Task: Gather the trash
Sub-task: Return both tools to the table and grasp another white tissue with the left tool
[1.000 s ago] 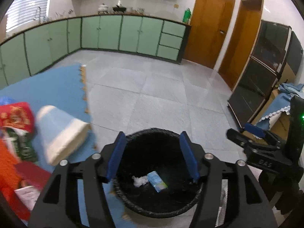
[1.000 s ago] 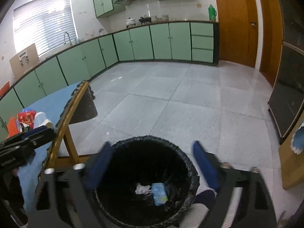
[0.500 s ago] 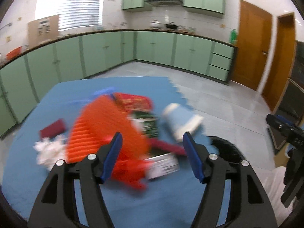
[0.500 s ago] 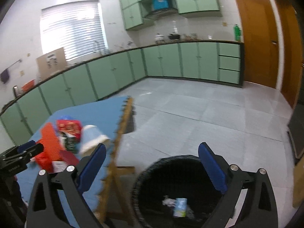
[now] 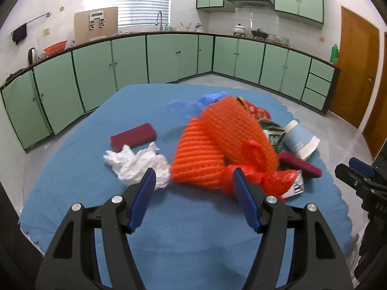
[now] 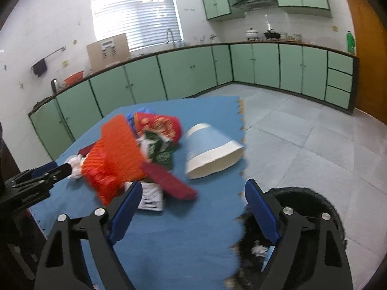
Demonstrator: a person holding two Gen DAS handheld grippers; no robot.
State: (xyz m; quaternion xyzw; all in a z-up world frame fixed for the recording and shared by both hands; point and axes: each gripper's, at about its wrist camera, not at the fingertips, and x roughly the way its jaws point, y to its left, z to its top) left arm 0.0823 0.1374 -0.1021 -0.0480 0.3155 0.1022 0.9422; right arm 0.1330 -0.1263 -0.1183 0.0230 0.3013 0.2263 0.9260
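Observation:
A pile of trash lies on the blue table mat: an orange net bag, crumpled white tissue, a dark red box, and a blue-and-white paper cup on its side. My left gripper is open just short of the net bag and tissue, holding nothing. My right gripper hangs over the mat's near right edge, its jaws closing with nothing between them. The cup lies ahead of it. The black bin stands on the floor at lower right.
A red packet, a green packet, a flat dark red box and a white card lie in the pile. Green kitchen cabinets line the far walls. Grey tiled floor lies right of the table.
Both grippers have swung left from over the black bin to face the trash pile on the blue mat. The bin has left the left wrist view. The right jaws have narrowed a little.

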